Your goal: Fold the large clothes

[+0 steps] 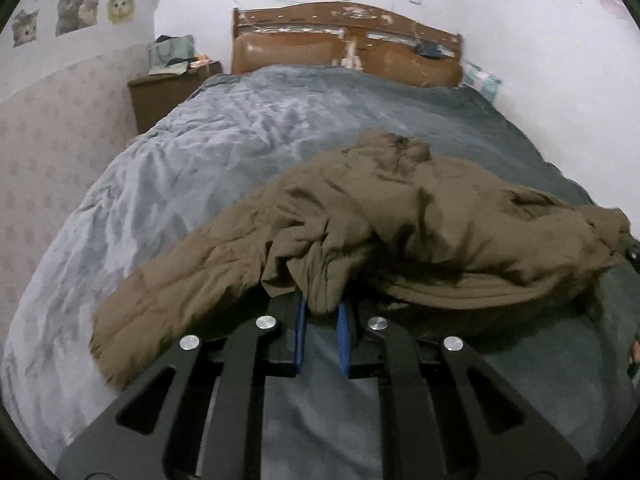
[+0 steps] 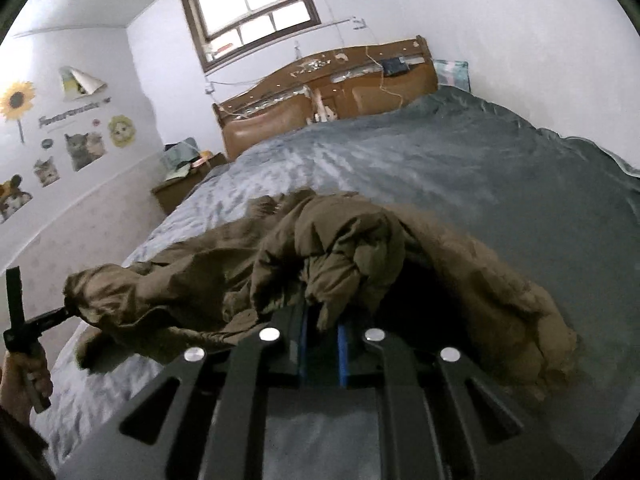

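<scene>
Bed (image 1: 248, 140) with rumpled grey blanket, crumpled brown padded jacket (image 1: 400, 216) lying partly on it

Ahead of me a wide bed (image 1: 248, 128) under a rumpled grey cover runs to a worn brown headboard (image 1: 344, 48). Daylight glares through the window (image 2: 256, 4) above it. Cat stickers (image 2: 84, 148) dot the white left wall, over a cluttered wooden nightstand (image 1: 168, 92).

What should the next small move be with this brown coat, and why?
Probably draw both hand-held grippers apart to spread it. The left hand-held gripper and right hand-held gripper each pinch the brown coat, bunched over the grey bed cover.
</scene>
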Demonstrator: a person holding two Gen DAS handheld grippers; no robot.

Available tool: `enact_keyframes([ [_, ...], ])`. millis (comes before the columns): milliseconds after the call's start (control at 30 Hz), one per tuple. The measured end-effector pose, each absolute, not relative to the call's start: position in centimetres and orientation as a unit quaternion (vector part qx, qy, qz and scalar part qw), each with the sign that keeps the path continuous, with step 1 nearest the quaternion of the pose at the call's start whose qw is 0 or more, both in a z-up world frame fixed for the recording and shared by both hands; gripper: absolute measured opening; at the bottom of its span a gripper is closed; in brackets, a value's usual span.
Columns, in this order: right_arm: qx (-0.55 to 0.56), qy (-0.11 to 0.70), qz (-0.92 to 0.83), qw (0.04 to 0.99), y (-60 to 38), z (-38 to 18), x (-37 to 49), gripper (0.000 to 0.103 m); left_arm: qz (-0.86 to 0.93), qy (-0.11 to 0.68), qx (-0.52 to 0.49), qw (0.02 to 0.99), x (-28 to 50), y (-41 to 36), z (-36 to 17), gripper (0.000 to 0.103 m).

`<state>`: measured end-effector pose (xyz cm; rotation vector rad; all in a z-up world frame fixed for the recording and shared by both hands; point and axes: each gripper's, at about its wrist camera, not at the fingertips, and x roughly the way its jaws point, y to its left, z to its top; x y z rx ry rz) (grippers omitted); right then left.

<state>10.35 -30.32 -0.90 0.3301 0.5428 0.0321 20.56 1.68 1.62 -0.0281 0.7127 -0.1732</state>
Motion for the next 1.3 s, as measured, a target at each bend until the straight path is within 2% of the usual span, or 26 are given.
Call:
enact_keyframes([
  [167,0.11,0.311,0.046,0.943,-27.2,-0.5,3.3,0.011,-0.106,0.359,0.028,0.927,9.6,1.8,1.8,0.009],
  [267,0.047,0.368,0.051,0.927,-25.2,-2.7,-1.6,0.011,-0.116,0.384,0.064,0.914,4.9,1.7,-0.1,0.008],
  [400,0.033,0.417,0.05,0.907,-26.0,-5.6,-5.5,0.013,-0.136,0.421,0.104,0.891,0.5,2.6,-2.0,0.008],
  [433,0.031,0.429,0.052,0.901,-26.4,-6.2,-6.3,0.016,-0.146,0.433,0.12,0.881,-0.3,2.6,-2.5,0.008],
  [500,0.031,0.449,0.052,0.891,-27.9,-6.7,-6.7,0.028,-0.16,0.443,0.143,0.87,-0.5,2.3,-3.0,0.01],
  [533,0.025,0.445,0.042,0.894,-28.2,-6.5,-7.4,0.046,-0.17,0.442,0.143,0.869,-1.2,2.4,-2.7,0.011],
  [567,0.017,0.434,0.031,0.9,-28.6,-5.9,-8.1,0.066,-0.174,0.441,0.144,0.868,-1.8,2.6,-2.4,0.015],
  [633,0.011,0.411,0.009,0.912,-29.6,-4.4,-9.0,0.082,-0.169,0.428,0.147,0.875,-3.3,3.5,-1.2,0.04],
  [667,0.014,0.395,0.0,0.918,-30.0,-3.5,-9.3,0.082,-0.163,0.42,0.147,0.881,-1.7,2.4,0.0,0.066],
  [700,0.019,0.386,-0.001,0.922,-30.2,-2.7,-9.5,0.083,-0.157,0.41,0.146,0.887,-1.5,2.7,0.3,0.084],
  [767,0.027,0.372,-0.001,0.928,-30.1,-1.7,-9.1,0.088,-0.123,0.395,0.147,0.899,-0.2,2.9,1.3,0.086],
  [867,0.026,0.358,0.008,0.933,-28.0,-0.6,-6.7,0.088,-0.077,0.382,0.134,0.911,2.2,4.7,1.2,0.09],
  [1000,-0.02,0.402,0.008,0.915,-24.1,-3.5,-0.3,0.088,-0.035,0.402,0.135,0.905,7.4,3.2,-1.6,0.093],
  [1033,-0.038,0.425,-0.007,0.904,-23.5,-5.4,1.4,0.085,-0.038,0.414,0.138,0.899,8.7,2.5,-2.6,0.095],
  [1167,-0.005,0.491,-0.034,0.87,-25.3,-10.3,4.2,0.029,-0.052,0.443,0.158,0.881,10.4,1.1,-5.8,0.097],
  [1233,0.02,0.489,-0.024,0.871,-26.5,-11.2,3.9,0.015,-0.057,0.457,0.162,0.873,10.9,0.1,-7.1,0.097],
  [1300,0.039,0.459,-0.035,0.887,-27.9,-10.7,2.5,0.011,-0.049,0.461,0.166,0.87,11.3,-0.2,-7.9,0.1],
])
